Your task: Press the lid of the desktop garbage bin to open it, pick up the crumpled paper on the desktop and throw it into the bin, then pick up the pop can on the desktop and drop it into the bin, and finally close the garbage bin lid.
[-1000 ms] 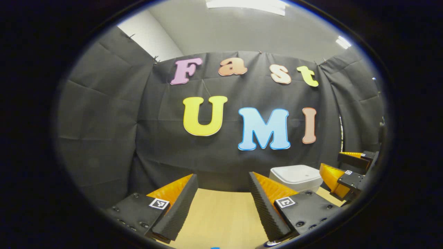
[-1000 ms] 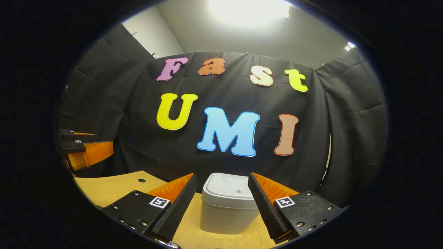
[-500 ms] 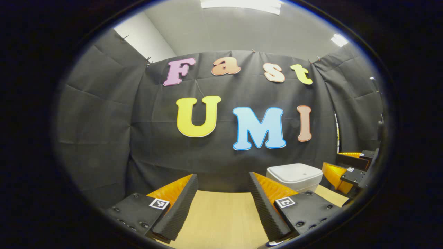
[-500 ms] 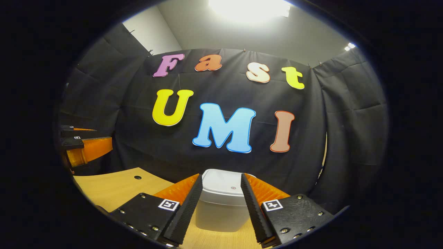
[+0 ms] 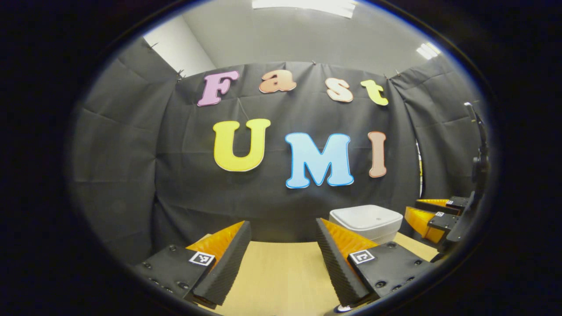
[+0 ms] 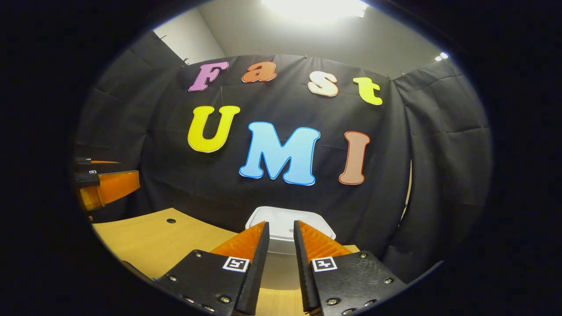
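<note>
A black cloth wall (image 5: 131,153) closes the back of the booth, and in front of it runs a light wooden desktop (image 5: 281,276), which in the right gripper view shows a small dark hole (image 6: 171,220) toward its left side. The white garbage bin (image 6: 287,221) stands on the desktop close to the cloth wall with its lid down flat; in the left gripper view it sits off to the right (image 5: 366,219), beyond that gripper's fingers. The left gripper (image 5: 283,259) is held wide apart over bare desktop with nothing between its fingers. The right gripper (image 6: 281,259) points straight at the bin, its fingers drawn in to a narrow gap and holding nothing, the bin's lid showing just above their tips. Whether the tips touch the bin cannot be told.
</note>
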### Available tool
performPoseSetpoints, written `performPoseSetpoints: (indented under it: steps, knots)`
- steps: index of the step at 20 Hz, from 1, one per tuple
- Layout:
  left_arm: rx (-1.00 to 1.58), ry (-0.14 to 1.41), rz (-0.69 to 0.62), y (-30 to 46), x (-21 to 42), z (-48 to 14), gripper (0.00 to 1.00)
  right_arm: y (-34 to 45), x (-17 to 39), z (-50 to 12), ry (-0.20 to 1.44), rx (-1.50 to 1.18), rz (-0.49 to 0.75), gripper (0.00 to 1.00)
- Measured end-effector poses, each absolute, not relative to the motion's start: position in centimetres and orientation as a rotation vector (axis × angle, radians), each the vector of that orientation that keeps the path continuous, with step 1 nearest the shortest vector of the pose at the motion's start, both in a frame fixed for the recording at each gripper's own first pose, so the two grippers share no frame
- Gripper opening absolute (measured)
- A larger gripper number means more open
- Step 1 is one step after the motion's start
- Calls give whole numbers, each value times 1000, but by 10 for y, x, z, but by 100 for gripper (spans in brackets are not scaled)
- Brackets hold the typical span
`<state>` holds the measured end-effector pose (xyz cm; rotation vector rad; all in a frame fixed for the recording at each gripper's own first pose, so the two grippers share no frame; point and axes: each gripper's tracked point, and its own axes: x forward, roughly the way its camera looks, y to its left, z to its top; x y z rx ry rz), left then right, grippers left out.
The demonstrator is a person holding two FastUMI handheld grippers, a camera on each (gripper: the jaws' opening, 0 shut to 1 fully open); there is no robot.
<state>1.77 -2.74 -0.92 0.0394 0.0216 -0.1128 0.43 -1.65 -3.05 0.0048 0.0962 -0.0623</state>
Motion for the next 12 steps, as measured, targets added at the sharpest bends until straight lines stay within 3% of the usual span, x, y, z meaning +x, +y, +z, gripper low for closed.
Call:
performPoseSetpoints:
  steps: [2, 3, 8, 9, 12]
  knots:
    - [41, 27, -119, -30, 20, -11, 97, -30, 3, -28, 100, -15, -118, 37]
    - [40, 30, -122, -30, 21, -12, 97, -27, 6, -31, 96, -14, -118, 11]
    - [34, 44, -122, -32, 24, -19, 97, -18, 9, -35, 118, 17, -94, 11]
    - [35, 45, -118, -30, 24, -19, 97, -19, 20, -44, 125, 34, -76, 2]
    - [27, 49, -104, -26, 25, -21, 97, -17, 26, -50, 147, 77, -59, 1]
